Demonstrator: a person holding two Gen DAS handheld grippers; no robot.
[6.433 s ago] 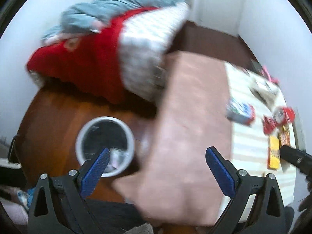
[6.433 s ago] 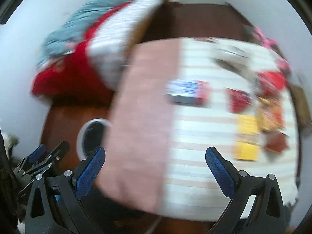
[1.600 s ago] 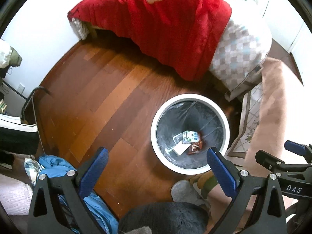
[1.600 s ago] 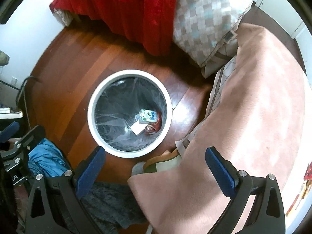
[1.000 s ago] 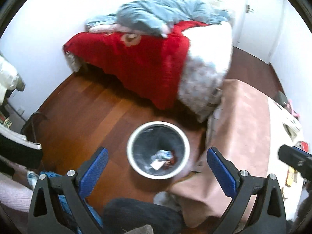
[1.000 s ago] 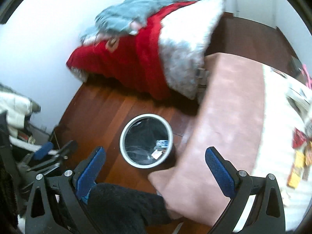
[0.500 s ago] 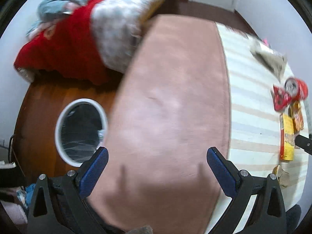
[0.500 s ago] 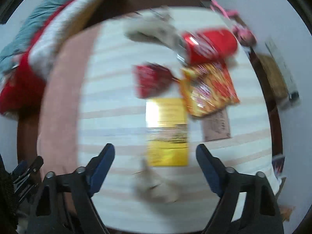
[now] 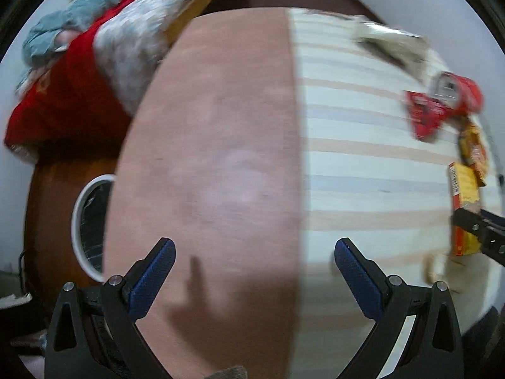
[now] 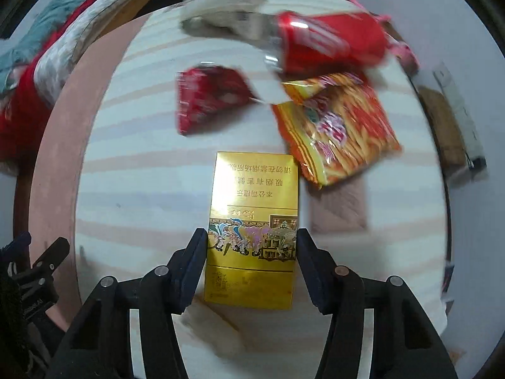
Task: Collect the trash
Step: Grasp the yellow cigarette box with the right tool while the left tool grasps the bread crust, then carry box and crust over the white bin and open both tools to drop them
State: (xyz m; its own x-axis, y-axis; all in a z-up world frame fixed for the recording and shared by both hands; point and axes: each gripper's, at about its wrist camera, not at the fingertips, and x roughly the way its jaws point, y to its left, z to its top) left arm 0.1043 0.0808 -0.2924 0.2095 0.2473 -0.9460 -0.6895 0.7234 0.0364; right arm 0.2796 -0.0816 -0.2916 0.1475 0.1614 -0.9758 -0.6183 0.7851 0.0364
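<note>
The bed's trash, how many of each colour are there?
Red: 2, a can and a crumpled red wrapper
Yellow or gold: 1, a gold box
Orange: 1, a snack bag
Pale: 1, a crumpled paper
Total: 5

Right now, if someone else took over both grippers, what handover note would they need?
Right gripper: jaws closing around the flat gold cardboard box on the striped table; grip not confirmed.
Left gripper: open, empty, above the pink cloth.
Left to collect: red drink can, orange snack bag, red crumpled wrapper, grey crumpled paper.
White round bin stands on the floor beside the table.
</note>
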